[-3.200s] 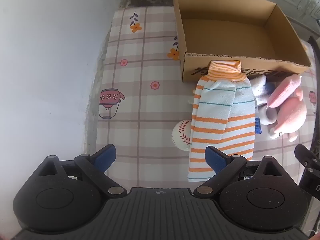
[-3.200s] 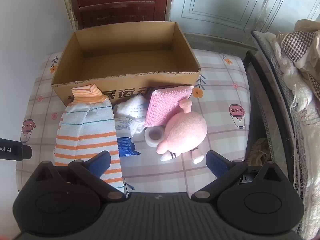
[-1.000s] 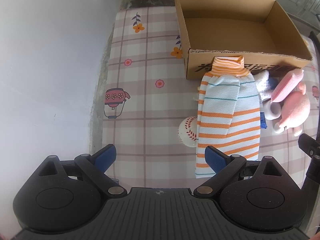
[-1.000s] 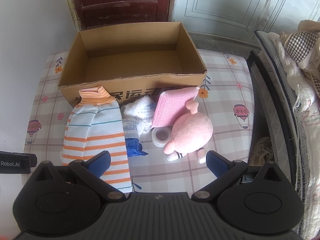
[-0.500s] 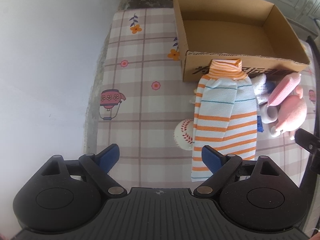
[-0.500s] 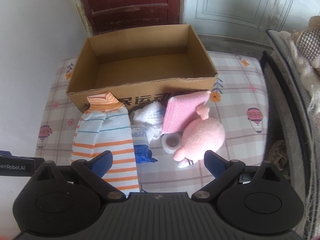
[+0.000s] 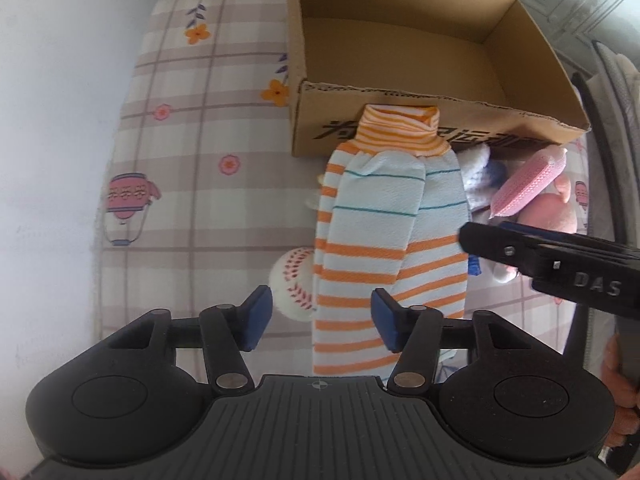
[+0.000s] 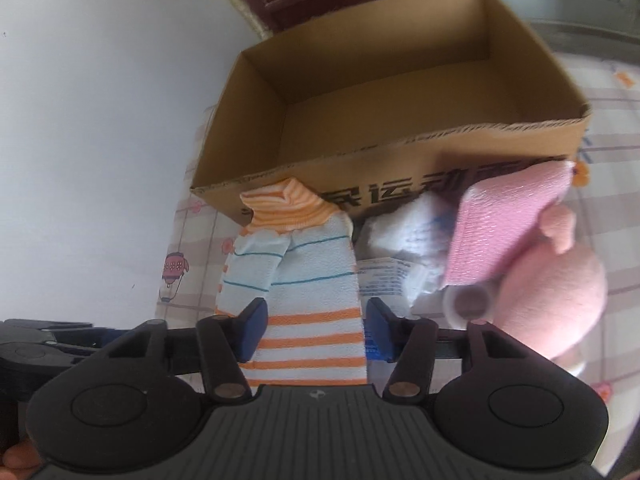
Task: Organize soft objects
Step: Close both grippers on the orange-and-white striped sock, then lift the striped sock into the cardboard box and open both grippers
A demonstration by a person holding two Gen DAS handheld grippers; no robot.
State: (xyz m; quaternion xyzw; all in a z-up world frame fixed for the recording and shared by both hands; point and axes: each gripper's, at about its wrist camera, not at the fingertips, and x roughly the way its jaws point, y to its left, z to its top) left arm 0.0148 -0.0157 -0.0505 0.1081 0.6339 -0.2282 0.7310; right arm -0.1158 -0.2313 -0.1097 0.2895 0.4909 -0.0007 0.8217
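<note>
An orange-and-white striped cloth [image 7: 384, 236] [image 8: 308, 284] lies on the checked table, its orange cuff against the open cardboard box [image 7: 404, 80] [image 8: 400, 128]. My left gripper [image 7: 320, 318] is open, its fingers on either side of the cloth's near left part and a white baseball [image 7: 292, 280]. My right gripper [image 8: 312, 328] is open with the cloth's near end between its fingers. A pink plush toy [image 8: 560, 292], a pink sponge pad [image 8: 504, 232] and a white knitted item [image 8: 404, 228] lie to the right.
A roll of tape [image 8: 468, 304] and a blue-and-white packet [image 8: 380, 276] lie between the cloth and the plush. A white wall [image 7: 60, 120] borders the table's left edge. The right gripper's black body [image 7: 560, 264] crosses the right side of the left wrist view.
Both grippers have moved forward and down toward the striped cloth. The right gripper swung left over it and now shows large in the left wrist view. Both jaws are narrower than before.
</note>
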